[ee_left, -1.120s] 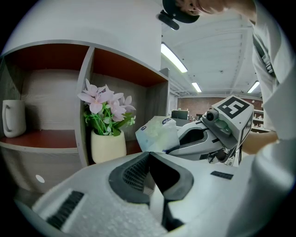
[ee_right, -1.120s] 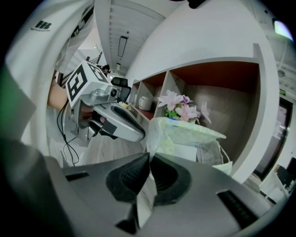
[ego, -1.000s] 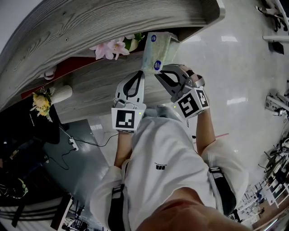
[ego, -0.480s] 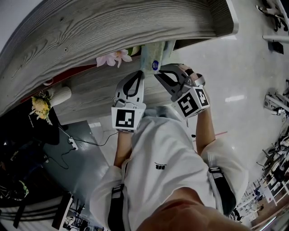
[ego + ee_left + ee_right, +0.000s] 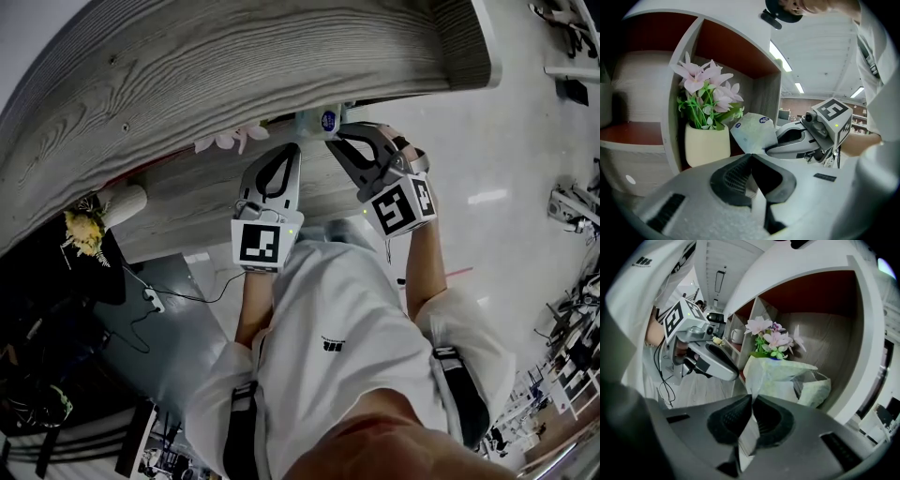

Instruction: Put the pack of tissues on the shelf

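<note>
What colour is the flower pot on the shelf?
The squat flower pot is pale cream, clearest in the left gripper view.

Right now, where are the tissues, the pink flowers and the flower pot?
pack of tissues (image 5: 753, 132): left gripper view, middle of its wrapper.
pink flowers (image 5: 698, 80): left gripper view, on a petal.
flower pot (image 5: 707, 146): left gripper view, its front wall.
</note>
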`<move>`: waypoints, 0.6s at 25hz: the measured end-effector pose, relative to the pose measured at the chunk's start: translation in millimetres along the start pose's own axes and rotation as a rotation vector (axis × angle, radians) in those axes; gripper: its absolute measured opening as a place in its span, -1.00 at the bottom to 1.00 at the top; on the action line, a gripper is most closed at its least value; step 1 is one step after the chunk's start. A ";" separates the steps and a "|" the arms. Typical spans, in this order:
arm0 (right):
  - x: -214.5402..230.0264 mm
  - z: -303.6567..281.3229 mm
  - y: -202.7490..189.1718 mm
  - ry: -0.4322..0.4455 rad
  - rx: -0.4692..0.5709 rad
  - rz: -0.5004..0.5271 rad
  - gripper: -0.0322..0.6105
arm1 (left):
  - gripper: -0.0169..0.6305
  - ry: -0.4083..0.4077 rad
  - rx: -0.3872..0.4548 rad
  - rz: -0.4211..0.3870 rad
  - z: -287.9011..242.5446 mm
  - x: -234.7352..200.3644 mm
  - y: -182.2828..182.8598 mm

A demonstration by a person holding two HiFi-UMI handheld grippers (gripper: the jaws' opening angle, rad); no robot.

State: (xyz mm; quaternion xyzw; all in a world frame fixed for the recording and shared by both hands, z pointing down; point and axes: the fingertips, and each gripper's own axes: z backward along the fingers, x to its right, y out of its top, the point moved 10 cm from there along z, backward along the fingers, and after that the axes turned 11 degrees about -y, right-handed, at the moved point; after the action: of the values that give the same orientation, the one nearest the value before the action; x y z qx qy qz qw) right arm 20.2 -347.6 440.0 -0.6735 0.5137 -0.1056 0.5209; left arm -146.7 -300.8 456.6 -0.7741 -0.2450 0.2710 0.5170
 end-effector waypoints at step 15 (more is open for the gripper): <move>13.1 -4.4 -8.2 -0.108 0.000 -0.080 -0.81 | -0.87 -0.030 0.017 -0.014 -14.8 -5.3 8.6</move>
State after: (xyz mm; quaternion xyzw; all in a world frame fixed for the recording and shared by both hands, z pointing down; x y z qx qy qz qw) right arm 27.9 -361.3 443.3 -0.6981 0.4575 -0.0898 0.5435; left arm -139.8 -317.2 454.2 -0.7638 -0.2559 0.2811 0.5217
